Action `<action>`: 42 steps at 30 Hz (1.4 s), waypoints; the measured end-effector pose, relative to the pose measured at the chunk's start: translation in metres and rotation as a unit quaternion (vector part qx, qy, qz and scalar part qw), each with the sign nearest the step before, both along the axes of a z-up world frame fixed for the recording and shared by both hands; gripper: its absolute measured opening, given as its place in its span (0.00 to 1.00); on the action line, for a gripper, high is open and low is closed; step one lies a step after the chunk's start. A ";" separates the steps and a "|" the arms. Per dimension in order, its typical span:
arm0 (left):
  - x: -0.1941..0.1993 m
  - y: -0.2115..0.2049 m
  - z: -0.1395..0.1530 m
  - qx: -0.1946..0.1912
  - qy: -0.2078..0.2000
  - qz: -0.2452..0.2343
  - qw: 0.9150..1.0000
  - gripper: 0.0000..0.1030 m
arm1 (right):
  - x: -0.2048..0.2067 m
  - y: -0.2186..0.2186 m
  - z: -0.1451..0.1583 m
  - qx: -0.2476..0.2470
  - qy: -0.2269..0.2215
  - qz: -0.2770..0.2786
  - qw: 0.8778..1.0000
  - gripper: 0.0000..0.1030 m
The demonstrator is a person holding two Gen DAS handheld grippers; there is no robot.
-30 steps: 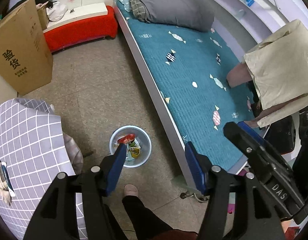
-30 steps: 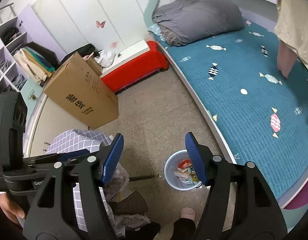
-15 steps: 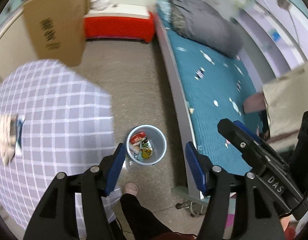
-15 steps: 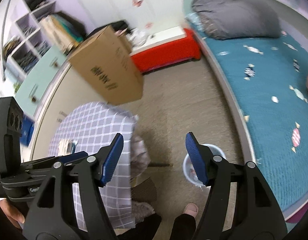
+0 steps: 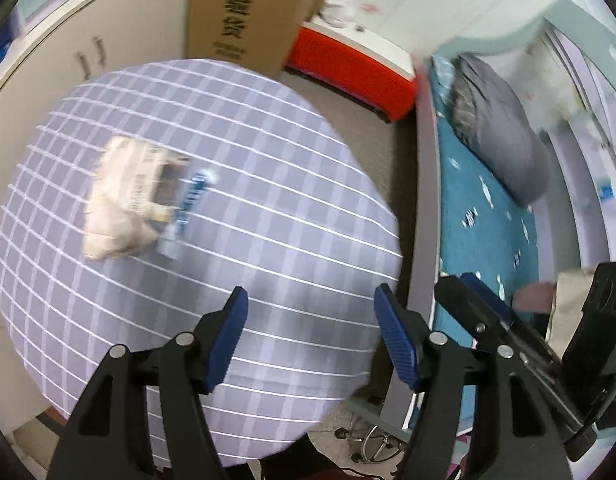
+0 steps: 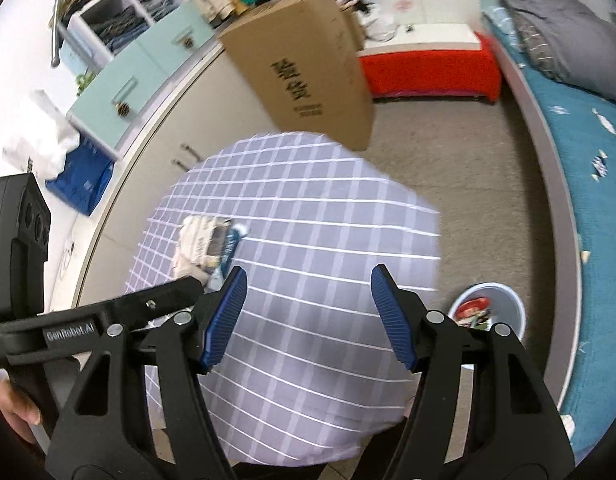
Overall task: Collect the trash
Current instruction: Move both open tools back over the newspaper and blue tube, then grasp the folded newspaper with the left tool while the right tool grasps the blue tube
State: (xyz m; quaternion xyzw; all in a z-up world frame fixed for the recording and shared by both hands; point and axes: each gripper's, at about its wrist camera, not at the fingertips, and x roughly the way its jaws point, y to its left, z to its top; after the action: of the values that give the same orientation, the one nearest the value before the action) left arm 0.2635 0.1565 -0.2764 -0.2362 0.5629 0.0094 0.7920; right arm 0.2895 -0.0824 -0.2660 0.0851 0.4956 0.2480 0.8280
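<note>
bright even light; motion blur; fisheye-bent edges

This is a bedroom in a home. A bed (image 6: 587, 184) with a teal patterned sheet and a folded grey duvet (image 6: 555, 40) runs along the right of the frame. Open shelves of folded clothes (image 6: 120, 20) fill the upper left, above pale cabinets. A checked cloth-covered table (image 6: 308, 240) stands on the carpeted floor at centre.

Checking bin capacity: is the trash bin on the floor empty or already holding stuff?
Already holding trash: the trash bin stands upright with colourful wrappers visible inside.
</note>
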 end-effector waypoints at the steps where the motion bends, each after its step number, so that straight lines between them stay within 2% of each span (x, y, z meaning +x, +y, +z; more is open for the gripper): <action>1: -0.001 0.016 -0.002 0.001 0.003 0.008 1.000 0.63 | 0.001 0.009 -0.002 -0.001 0.003 0.003 1.000 0.62; 10: 0.000 0.128 -0.035 0.000 0.038 0.043 0.998 0.67 | 0.012 0.101 -0.035 -0.011 0.040 0.007 0.999 0.62; 14: 0.008 0.159 -0.056 -0.003 0.057 0.033 0.998 0.67 | 0.016 0.130 -0.050 -0.017 0.053 0.001 0.998 0.62; 20: 0.020 0.184 -0.080 0.004 0.079 0.008 0.997 0.67 | 0.026 0.168 -0.078 -0.045 0.079 0.000 0.996 0.62; 22: 0.025 0.189 -0.086 0.004 0.083 0.002 0.997 0.67 | 0.031 0.179 -0.087 -0.057 0.087 0.004 0.995 0.53; 25: 0.030 0.193 -0.094 0.005 0.087 -0.007 0.996 0.67 | 0.036 0.189 -0.098 -0.072 0.095 0.008 0.993 0.49; 28: 0.036 0.194 -0.103 0.004 0.095 -0.017 0.995 0.67 | 0.041 0.195 -0.108 -0.090 0.101 0.010 0.991 0.33; 32: 0.044 0.193 -0.109 0.006 0.093 -0.031 0.995 0.67 | 0.047 0.199 -0.117 -0.105 0.103 0.019 0.989 0.32; 37: 0.059 0.187 -0.116 0.019 0.093 -0.045 0.994 0.67 | 0.050 0.201 -0.124 -0.107 0.110 0.035 0.988 0.13; 42: 0.069 0.184 -0.130 -0.011 0.115 -0.053 0.992 0.67 | 0.051 0.192 -0.121 -0.103 0.111 0.032 0.988 0.08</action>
State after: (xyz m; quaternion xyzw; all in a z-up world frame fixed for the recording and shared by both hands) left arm 0.3323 0.3406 -0.4066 -0.2120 0.6617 -0.0115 0.7191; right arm 0.3409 0.1096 -0.3872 0.0110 0.6098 0.2110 0.7639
